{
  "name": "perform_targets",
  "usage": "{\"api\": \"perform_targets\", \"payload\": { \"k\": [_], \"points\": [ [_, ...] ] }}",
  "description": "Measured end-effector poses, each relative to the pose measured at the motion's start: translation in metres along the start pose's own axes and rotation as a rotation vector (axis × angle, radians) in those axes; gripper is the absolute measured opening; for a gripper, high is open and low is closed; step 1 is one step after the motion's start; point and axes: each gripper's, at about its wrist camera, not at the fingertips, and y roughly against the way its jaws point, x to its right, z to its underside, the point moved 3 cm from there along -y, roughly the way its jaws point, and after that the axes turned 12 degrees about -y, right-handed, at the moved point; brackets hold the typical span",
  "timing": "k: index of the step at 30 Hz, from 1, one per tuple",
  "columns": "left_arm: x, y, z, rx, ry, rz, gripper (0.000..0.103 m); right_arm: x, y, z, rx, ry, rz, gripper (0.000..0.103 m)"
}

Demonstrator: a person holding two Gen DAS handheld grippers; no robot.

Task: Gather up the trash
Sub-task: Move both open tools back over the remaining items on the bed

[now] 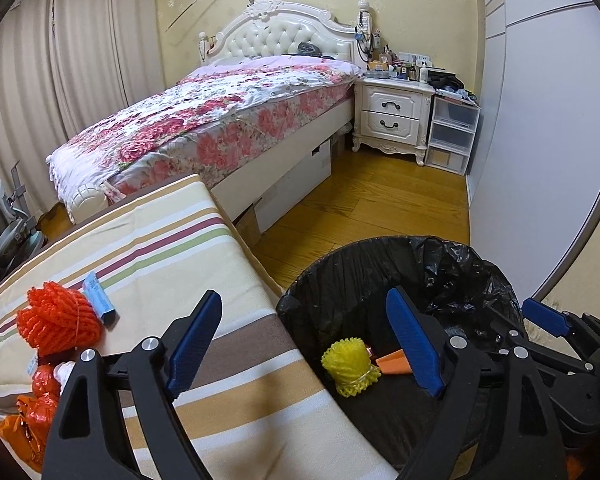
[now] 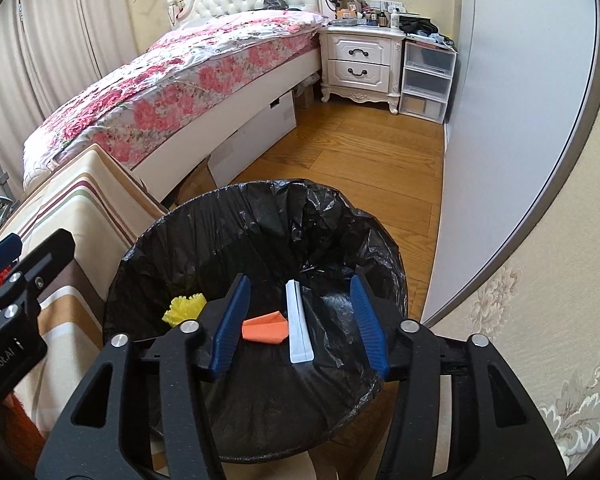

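Trash lies in two places: on the striped table and inside the bin lined with a black bag, which stands on the wooden floor just beside the table's edge. In the bin, a yellow foam net rests on the bag's bottom next to a folded orange paper. A pale white strip is seen between the fingers of the right tongs, touching neither; whether it lies on the bag or is in the air cannot be told. The right tongs are spread wide above the bin's mouth and grip nothing. The left tongs are also spread wide and bare, one finger over the table, the other over the bin. On the table sit a red foam net, a small blue box touching it, and crumpled orange wrappers near the table's front corner. A bed with a flowered cover stands behind.
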Motion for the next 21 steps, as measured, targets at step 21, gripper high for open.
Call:
{"api": "perform_targets", "payload": {
  "k": [21],
  "points": [
    [-0.095, 0.080, 0.071, -0.025, 0.131, -0.166, 0.082, -0.087, 0.053, 0.054, -0.002, 0.164, -0.109, 0.063]
  ]
}}
